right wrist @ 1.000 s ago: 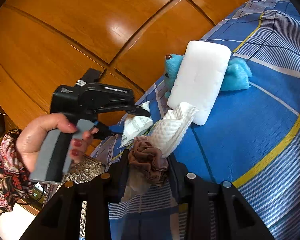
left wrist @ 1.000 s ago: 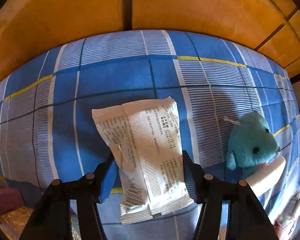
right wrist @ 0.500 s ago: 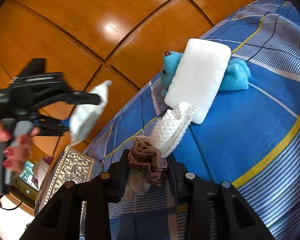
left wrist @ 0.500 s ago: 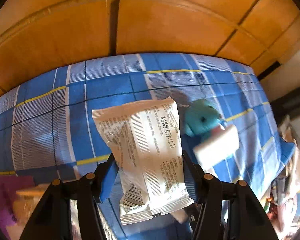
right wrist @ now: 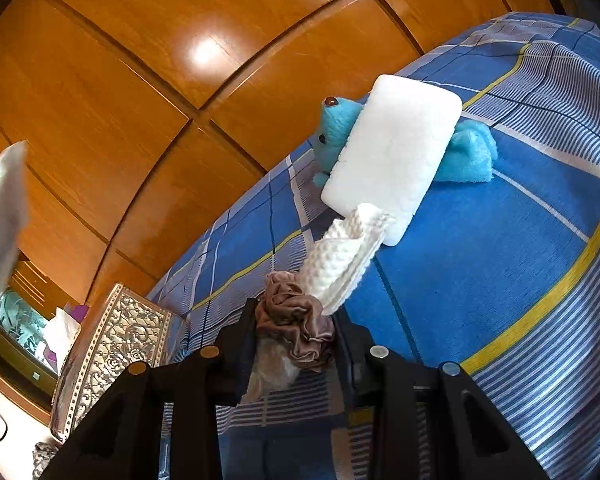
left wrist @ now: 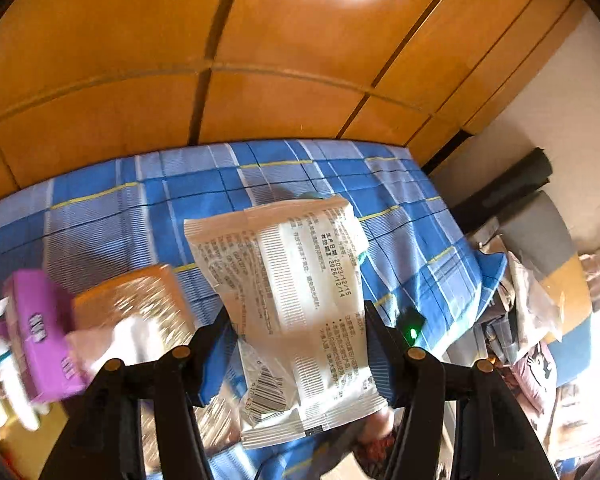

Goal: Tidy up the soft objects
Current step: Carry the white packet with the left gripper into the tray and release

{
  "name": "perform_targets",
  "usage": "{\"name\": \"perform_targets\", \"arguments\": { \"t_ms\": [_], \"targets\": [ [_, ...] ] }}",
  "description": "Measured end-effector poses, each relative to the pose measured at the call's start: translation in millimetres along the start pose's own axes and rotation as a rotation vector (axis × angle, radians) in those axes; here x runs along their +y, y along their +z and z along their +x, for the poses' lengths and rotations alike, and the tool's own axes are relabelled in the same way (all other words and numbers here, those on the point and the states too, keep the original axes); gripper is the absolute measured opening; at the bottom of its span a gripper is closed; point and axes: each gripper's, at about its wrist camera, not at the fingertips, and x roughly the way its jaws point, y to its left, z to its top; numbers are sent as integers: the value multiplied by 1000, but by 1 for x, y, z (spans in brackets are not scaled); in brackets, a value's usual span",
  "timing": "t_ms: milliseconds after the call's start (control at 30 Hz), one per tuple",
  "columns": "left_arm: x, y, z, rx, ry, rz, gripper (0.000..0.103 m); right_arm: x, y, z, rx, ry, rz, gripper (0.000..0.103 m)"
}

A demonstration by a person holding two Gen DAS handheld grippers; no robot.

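My left gripper point(left wrist: 296, 320) is shut on a white printed packet point(left wrist: 292, 280) and holds it high above the blue checked bedsheet point(left wrist: 140, 208). In the right wrist view the same packet point(right wrist: 0, 216) shows as a white blur at the left edge. My right gripper point(right wrist: 296, 336) hangs low over the sheet point(right wrist: 500, 240), shut on a brown scrunchie point(right wrist: 296, 320) with a white embossed cloth point(right wrist: 340, 260) sticking out of it. Beyond it a white foam block point(right wrist: 396, 152) leans on a teal plush toy point(right wrist: 336, 128). The packet hides most of that toy in the left wrist view.
Orange wooden panels point(right wrist: 180, 80) rise behind the bed. An ornate metallic box point(right wrist: 112, 352) stands off the bed's left edge, with a purple box point(left wrist: 40, 340) beside it. Bags and clutter point(left wrist: 540, 312) crowd the floor to the right of the bed.
My left gripper has risen and pulled back from the bed with the packet, bringing the bedside boxes into view. The right gripper has stayed put with the scrunchie.
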Motion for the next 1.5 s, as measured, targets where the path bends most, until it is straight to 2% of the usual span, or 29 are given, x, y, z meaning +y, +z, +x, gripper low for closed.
{"name": "perform_targets", "arguments": {
  "t_ms": [67,200,367,500,667,833,933,1133,1500],
  "targets": [
    [8,-12,-24,-22,-13,2,60,1,0,1,3,-9,-5,33],
    [44,-34,-69,-64,-35,-55,60,2,0,2,7,-16,-9,33],
    [106,-66,-117,-101,12,-133,60,3,1,4,10,-24,-15,33],
    [152,-96,-133,-111,87,-178,60,6,1,5,13,-40,-22,33],
    [206,-140,-128,-65,153,-275,60,9,2,8,18,-55,-29,33],
    [259,-186,-108,-2,218,-386,60,11,2,11,22,-69,-37,33],
    [281,-204,-98,23,265,-413,60,12,2,12,24,-76,-42,33],
    [309,-220,-86,63,374,-388,60,14,2,13,28,-93,-53,33],
    [330,-240,-89,39,388,-399,61,18,2,17,35,-117,-72,33]
  ]
}}
